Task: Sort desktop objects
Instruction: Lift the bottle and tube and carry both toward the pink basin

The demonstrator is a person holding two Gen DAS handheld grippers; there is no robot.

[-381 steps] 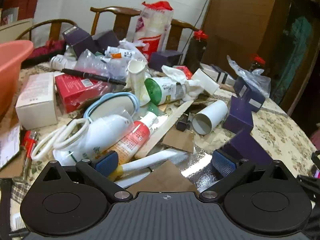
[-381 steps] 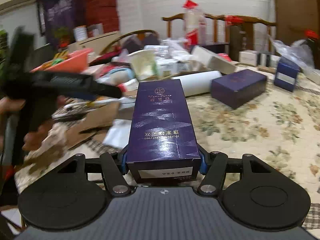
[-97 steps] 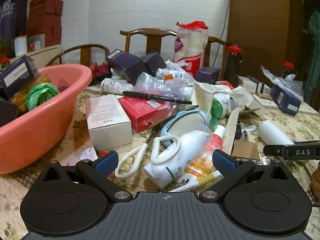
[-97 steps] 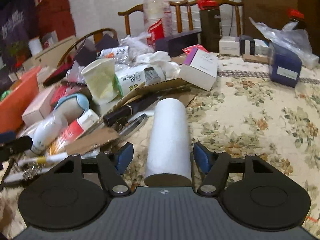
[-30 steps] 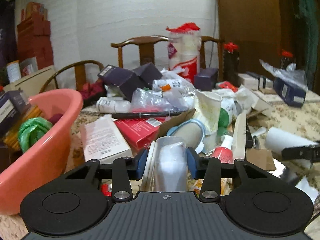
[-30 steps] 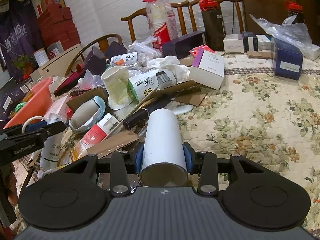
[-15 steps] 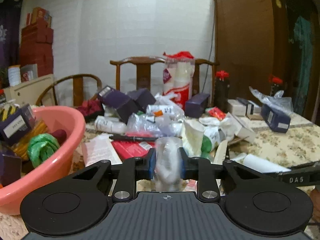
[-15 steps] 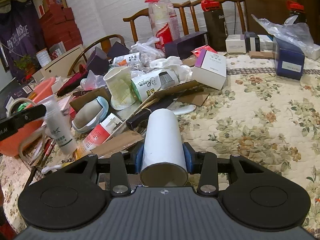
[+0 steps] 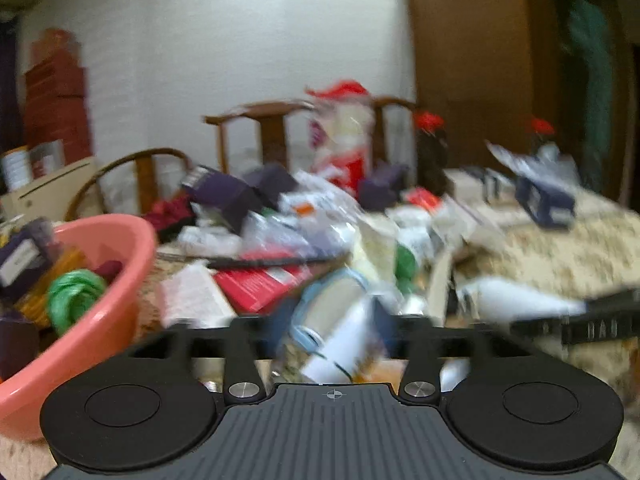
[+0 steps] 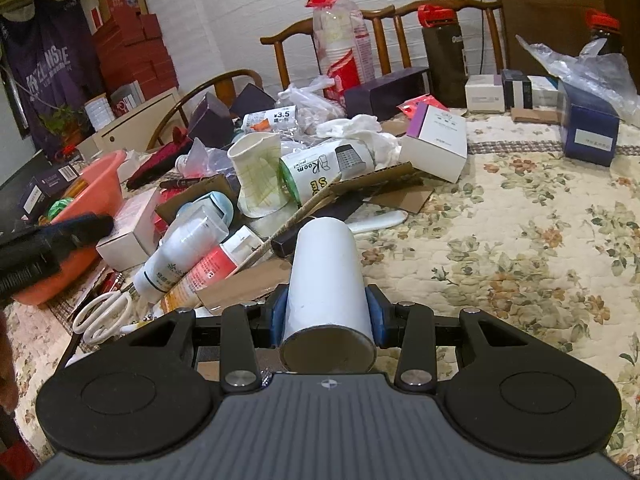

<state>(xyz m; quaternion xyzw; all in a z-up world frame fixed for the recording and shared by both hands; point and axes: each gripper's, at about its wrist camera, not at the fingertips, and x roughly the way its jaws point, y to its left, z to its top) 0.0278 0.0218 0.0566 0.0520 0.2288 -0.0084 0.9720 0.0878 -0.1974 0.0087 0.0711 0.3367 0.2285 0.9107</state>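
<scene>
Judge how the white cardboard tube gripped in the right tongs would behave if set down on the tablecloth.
The white tube looks hollow at its open end, so probably light and crushable. Being round, it would likely roll if laid sideways, though the quilted tablecloth may slow it.

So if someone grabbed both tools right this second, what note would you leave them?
Left tool: jaws opening, gripping nothing; its view is blurred. The white bottle shows between them but lies loose on the pile, beside the pink basin.
Right tool: shut on the white tube, over the tablecloth.
Done: the basin holds a few things, including a green roll.
Left: tube and bottle unplaced; paper cup, scissors and boxes still heaped.
</scene>
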